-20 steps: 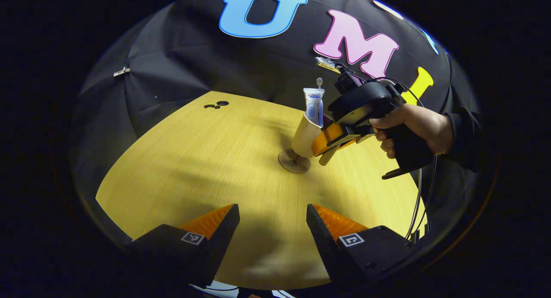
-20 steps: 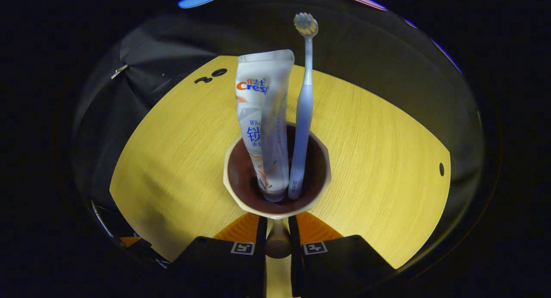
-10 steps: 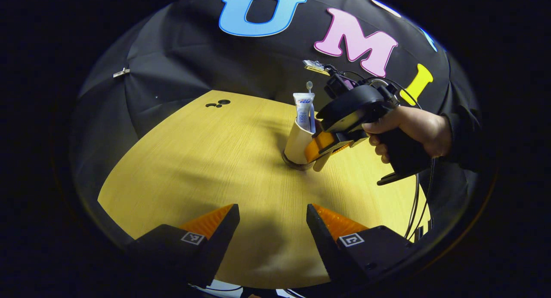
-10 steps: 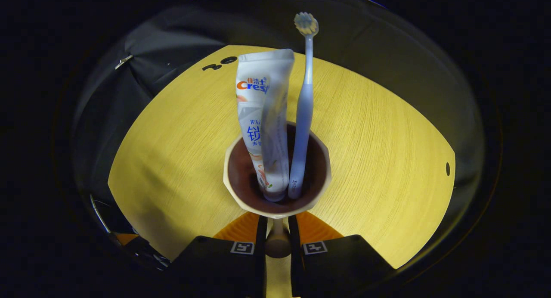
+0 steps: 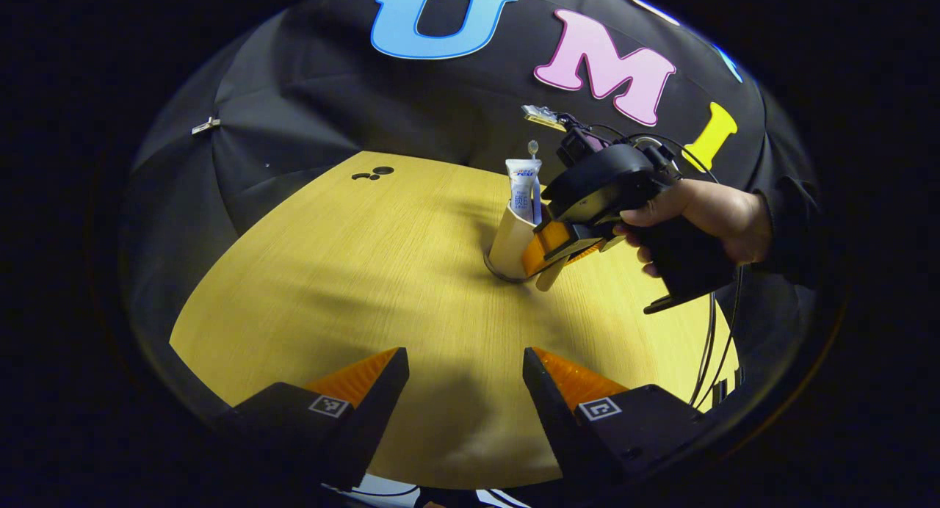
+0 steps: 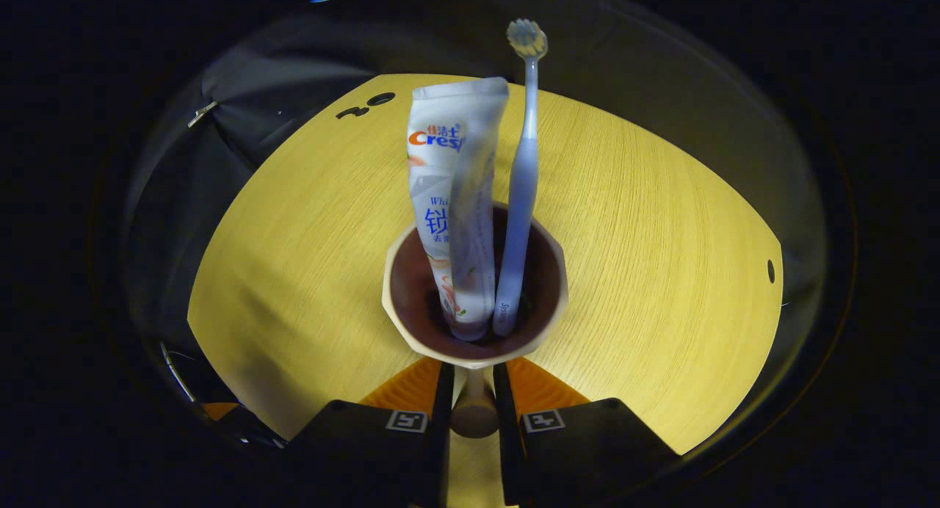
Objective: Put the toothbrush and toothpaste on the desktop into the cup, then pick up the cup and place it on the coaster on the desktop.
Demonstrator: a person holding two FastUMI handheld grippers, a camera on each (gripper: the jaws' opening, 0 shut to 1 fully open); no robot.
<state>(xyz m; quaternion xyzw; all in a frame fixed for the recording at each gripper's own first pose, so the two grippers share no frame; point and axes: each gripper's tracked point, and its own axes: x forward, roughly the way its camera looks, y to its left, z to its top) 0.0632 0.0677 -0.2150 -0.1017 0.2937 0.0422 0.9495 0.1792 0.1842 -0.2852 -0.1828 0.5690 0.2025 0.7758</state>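
Cup [image 6: 475, 288]: handle [image 6: 474, 412] pinched between the 2 fingers of the right gripper [image 6: 474, 390]; base on the coaster [image 5: 505, 276], tilted. Holds 1 toothpaste [image 6: 455, 200], 1 toothbrush [image 6: 520, 200], both ahead of the fingertips. Left gripper [image 5: 466, 376]: fingers spread, holding nothing, above the table [image 5: 352, 273].

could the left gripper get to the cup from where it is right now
Probably yes. The left gripper is open, with bare desktop between it and the cup. The right gripper is shut on the cup handle on the far side, leaving the near wall free.
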